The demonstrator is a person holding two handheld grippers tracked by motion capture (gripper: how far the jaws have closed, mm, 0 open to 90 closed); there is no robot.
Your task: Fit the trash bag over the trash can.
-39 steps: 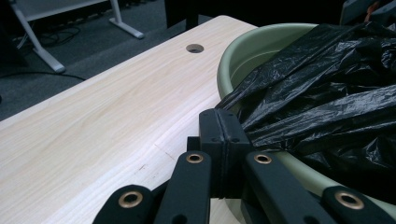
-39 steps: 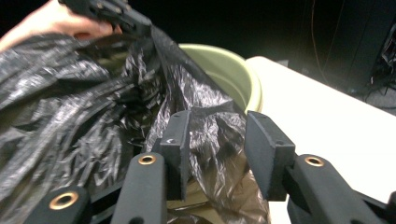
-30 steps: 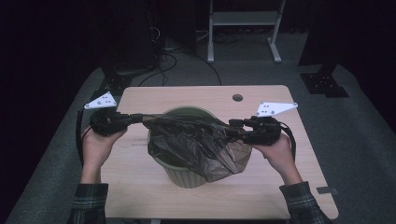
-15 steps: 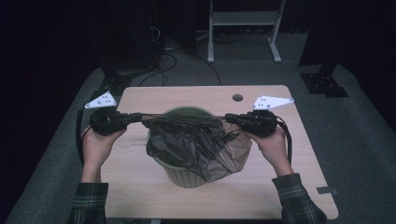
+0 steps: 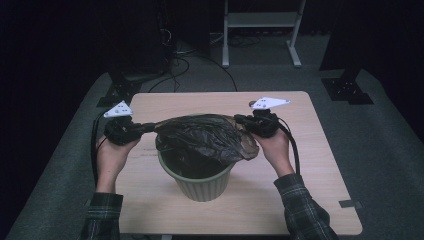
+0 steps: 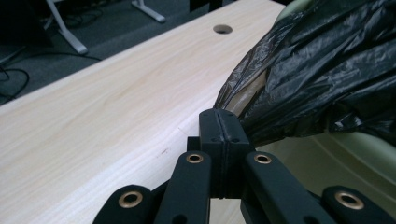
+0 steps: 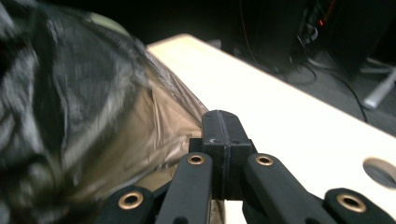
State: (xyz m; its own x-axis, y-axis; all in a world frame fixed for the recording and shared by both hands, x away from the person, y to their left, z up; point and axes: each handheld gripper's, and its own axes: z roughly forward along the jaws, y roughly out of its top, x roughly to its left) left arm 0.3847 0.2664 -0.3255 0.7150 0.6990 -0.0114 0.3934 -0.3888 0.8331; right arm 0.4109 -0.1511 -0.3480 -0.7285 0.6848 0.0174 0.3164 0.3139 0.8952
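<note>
A black plastic bag (image 5: pixel 200 137) is stretched over the mouth of a green ribbed bin (image 5: pixel 202 182) in the middle of the wooden table (image 5: pixel 310 165). My left gripper (image 5: pixel 150 126) is at the bin's left side, shut on the bag's edge. The left gripper view shows the jaws (image 6: pixel 224 116) pinching gathered film of the bag (image 6: pixel 317 70) above the bin's rim (image 6: pixel 327 154). On the bin's far right side, my right gripper (image 5: pixel 237 119) is shut, and the bag's film (image 7: pixel 70 116) runs into its closed tips (image 7: pixel 223 121).
The table has a round hole (image 6: pixel 222 29) near its far edge. Behind the table are a white frame (image 5: pixel 260 20), floor cables (image 5: pixel 185 60) and two black stand bases (image 5: pixel 117 92) (image 5: pixel 347 90). A grey tape strip (image 5: pixel 350 203) lies at the table's near right corner.
My right gripper has moved toward the table's far edge and slightly left, pulling the bag's right side up off the bin's front. The left gripper has barely shifted.
</note>
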